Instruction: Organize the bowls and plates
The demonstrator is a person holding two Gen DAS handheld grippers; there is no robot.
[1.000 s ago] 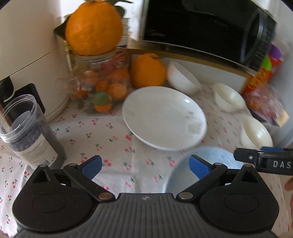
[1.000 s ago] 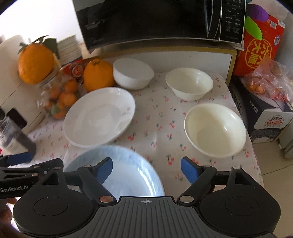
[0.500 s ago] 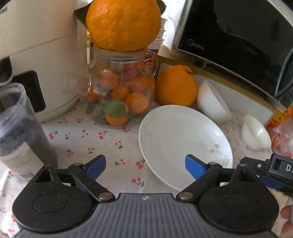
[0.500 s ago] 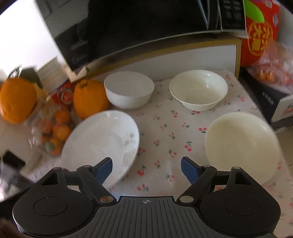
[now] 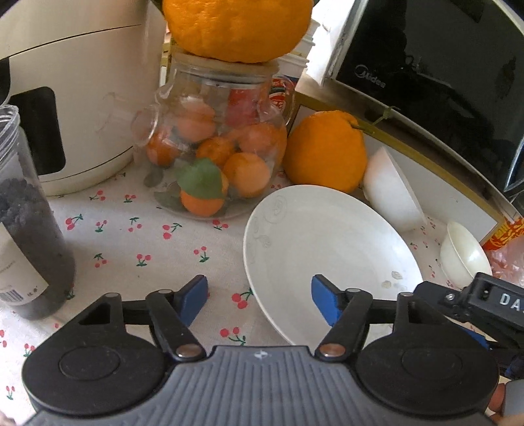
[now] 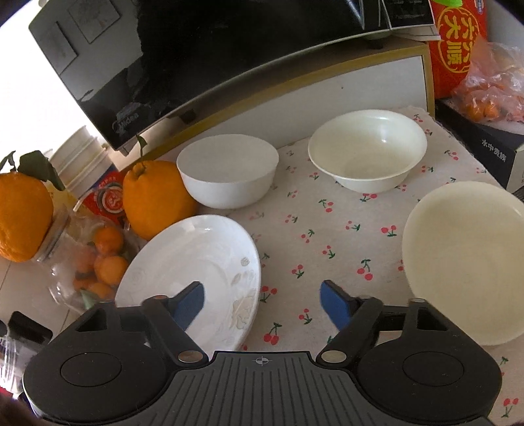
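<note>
On the far left of the left wrist view a clear plastic jar of dark dried fruit (image 5: 23, 236) stands on the cherry-print tablecloth (image 5: 131, 249), with a cream appliance (image 5: 75, 82) behind it. Next comes a glass jar of small oranges (image 5: 216, 157) with a large orange (image 5: 237, 26) resting on its lid, and a second large orange (image 5: 324, 154) sits just beside the jar. The left gripper (image 5: 260, 300) hangs over the cloth with its jaws about half open and closing; the near left rim of the white plate (image 5: 330, 255) lies between the blue pads, the right pad over the plate's surface and the left pad over bare cloth, and neither pad presses on the rim. Past the plate a white bowl (image 5: 391, 190) stands under the black microwave (image 5: 442, 75), and a cream bowl (image 5: 463, 252) is further right, above the right gripper's body at the frame edge. In the right wrist view the right gripper (image 6: 263, 308) has its jaws moderately wide and closing, the plate's right rim between them: the left pad is over the plate (image 6: 196, 262), the right pad over bare cloth, nothing gripped. To the right lie the white bowl (image 6: 227, 170), a cream bowl (image 6: 368, 154) and, nearest on the right, a large cream bowl (image 6: 468, 262), all well apart from the plate.
</note>
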